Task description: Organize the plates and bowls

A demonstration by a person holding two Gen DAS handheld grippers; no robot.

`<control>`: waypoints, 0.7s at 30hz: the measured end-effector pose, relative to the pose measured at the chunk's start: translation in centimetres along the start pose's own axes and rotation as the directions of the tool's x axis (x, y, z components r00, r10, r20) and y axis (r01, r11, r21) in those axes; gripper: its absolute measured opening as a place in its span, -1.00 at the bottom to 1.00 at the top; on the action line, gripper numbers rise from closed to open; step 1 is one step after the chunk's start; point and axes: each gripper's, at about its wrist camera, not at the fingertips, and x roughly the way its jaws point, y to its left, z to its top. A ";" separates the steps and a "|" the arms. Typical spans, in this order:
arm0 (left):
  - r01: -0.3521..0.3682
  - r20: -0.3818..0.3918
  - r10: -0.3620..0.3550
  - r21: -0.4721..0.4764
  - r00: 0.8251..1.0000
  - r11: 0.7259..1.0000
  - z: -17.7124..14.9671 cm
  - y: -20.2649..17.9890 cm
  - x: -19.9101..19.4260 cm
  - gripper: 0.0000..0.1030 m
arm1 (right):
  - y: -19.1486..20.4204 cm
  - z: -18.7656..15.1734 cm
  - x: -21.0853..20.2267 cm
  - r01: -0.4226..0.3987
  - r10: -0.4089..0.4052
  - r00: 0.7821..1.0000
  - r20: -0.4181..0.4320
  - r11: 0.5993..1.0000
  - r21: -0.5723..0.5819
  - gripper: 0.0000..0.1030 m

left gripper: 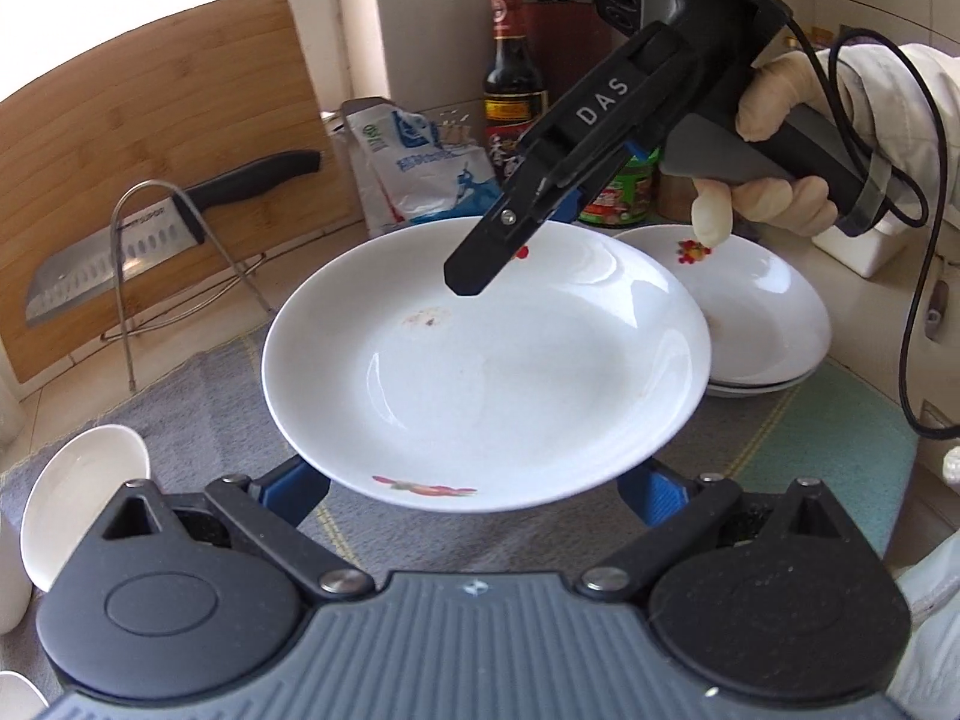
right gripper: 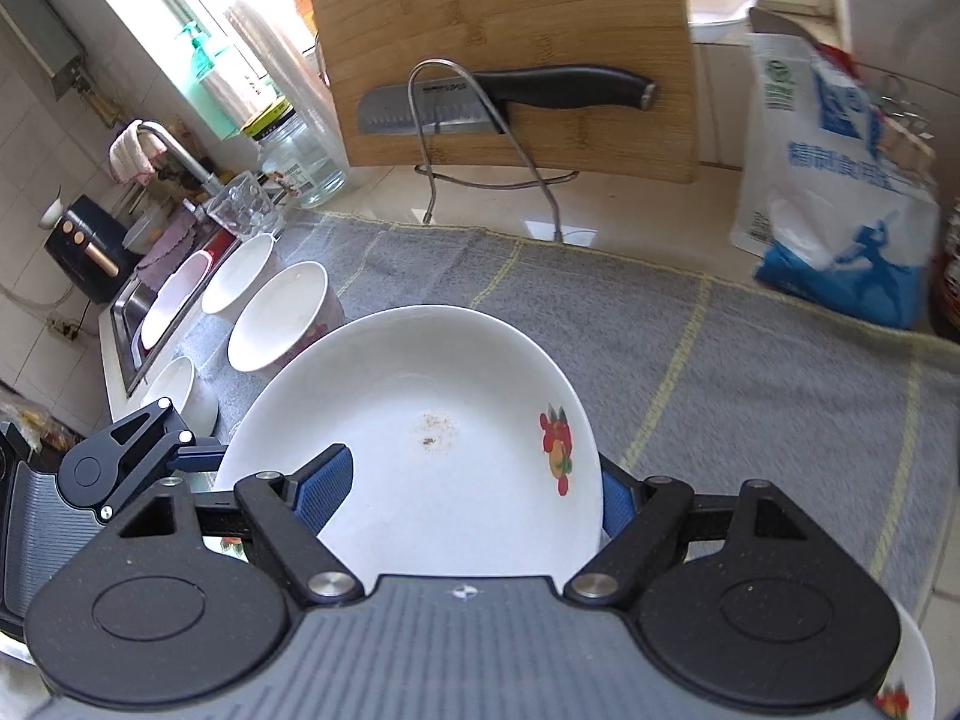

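Observation:
A white deep plate (left gripper: 480, 372) with fruit prints and a small brown stain hangs above the grey mat (left gripper: 210, 408). My left gripper (left gripper: 474, 483) reaches under its near rim. Both blue fingers (left gripper: 294, 486) stand wide apart and their tips are hidden below the plate. My right gripper (left gripper: 480, 270), in a gloved hand (left gripper: 774, 102), comes in from the far side. In the right wrist view, the right gripper (right gripper: 474, 480) has one pad on the inside of the plate (right gripper: 420, 420) and the other behind its rim. The left gripper (right gripper: 138, 456) shows at that plate's left edge.
A stack of matching plates (left gripper: 774, 324) sits on the mat at the right. Several white bowls (right gripper: 276, 318) line the mat's left edge by the sink (right gripper: 129, 312). A cutting board (right gripper: 510, 48), a knife on a wire rack (right gripper: 504, 90), a salt bag (right gripper: 840, 210) and a sauce bottle (left gripper: 513, 90) stand behind.

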 end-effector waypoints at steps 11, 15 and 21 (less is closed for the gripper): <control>0.093 0.009 -0.094 0.085 0.996 0.992 1.4 -3.0 0.7 0.96 | -1.6 -3.9 -4.4 0.065 -0.070 0.996 0.054 0.995 0.078 0.67; 0.125 0.006 -0.126 0.117 0.992 0.985 1.9 -4.3 1.1 0.96 | -2.5 -5.4 -5.9 0.084 -0.092 0.993 0.072 0.990 0.112 0.68; 0.177 -0.005 -0.178 0.148 0.984 0.973 2.5 -5.8 2.0 0.96 | -3.7 -7.4 -7.5 0.114 -0.129 0.988 0.084 0.980 0.161 0.68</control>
